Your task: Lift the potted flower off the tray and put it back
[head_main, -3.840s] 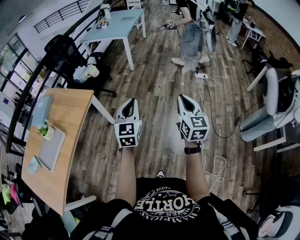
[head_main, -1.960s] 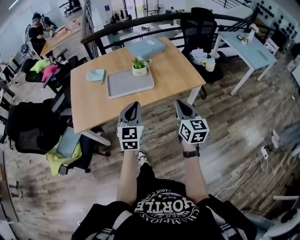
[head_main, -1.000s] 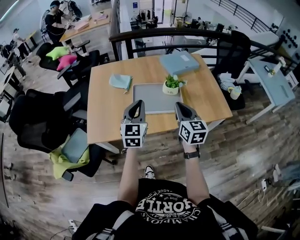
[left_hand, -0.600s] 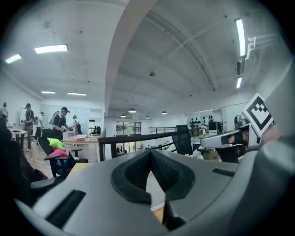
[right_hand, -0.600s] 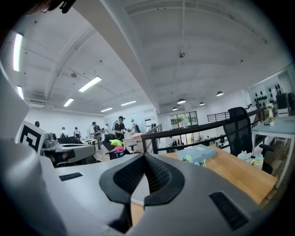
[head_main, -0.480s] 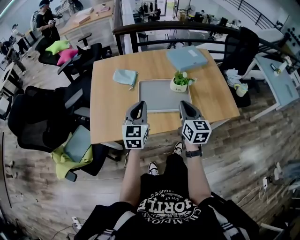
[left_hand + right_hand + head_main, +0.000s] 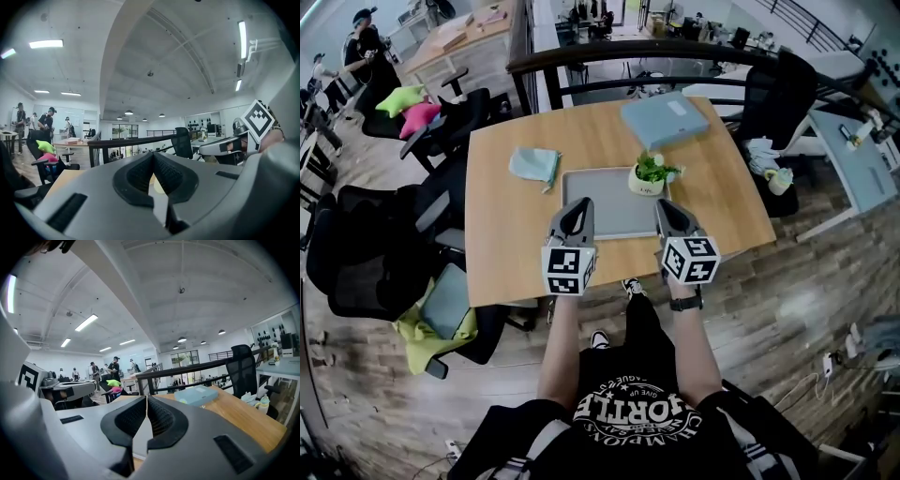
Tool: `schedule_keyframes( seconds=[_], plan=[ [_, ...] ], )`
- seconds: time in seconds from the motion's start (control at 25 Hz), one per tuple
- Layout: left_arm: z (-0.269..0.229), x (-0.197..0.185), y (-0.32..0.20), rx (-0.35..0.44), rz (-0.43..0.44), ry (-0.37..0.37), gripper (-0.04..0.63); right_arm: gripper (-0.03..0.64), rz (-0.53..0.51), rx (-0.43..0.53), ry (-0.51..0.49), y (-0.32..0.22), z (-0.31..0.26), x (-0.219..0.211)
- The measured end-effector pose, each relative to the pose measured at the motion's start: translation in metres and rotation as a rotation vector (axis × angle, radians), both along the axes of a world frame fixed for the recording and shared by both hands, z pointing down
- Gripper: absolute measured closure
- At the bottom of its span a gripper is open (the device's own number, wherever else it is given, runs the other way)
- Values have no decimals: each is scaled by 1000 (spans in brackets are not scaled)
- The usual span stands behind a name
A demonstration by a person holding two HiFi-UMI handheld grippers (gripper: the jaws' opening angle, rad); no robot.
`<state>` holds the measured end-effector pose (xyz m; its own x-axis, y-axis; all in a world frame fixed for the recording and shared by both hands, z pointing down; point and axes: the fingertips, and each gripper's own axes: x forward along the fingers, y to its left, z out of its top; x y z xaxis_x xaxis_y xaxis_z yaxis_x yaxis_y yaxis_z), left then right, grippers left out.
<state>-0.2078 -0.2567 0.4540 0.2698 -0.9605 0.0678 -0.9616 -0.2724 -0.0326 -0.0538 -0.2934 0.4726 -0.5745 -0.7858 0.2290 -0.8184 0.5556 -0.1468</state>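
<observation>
The potted flower [image 7: 648, 175], a leafy green plant in a cream pot, is seen standing upright on the far right corner of the flat grey tray [image 7: 612, 201].

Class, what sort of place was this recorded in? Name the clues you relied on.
Most likely an open-plan office: a wooden desk, black swivel chairs beside it, and more desks with a person beyond the railing.

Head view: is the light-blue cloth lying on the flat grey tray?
No, the light-blue cloth lies on the wooden table, left of the grey tray.
</observation>
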Motion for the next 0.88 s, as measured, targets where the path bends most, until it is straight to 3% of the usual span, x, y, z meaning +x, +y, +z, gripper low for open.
schedule_keyframes(
  seconds=[0.44, 0.88],
  plan=[
    [45, 37, -73, -126, 126, 0, 574, 566, 4, -63, 4, -62, 25, 13],
    [81, 41, -121, -195, 143, -7, 572, 540, 8, -133, 26, -97, 60, 24]
  ],
)
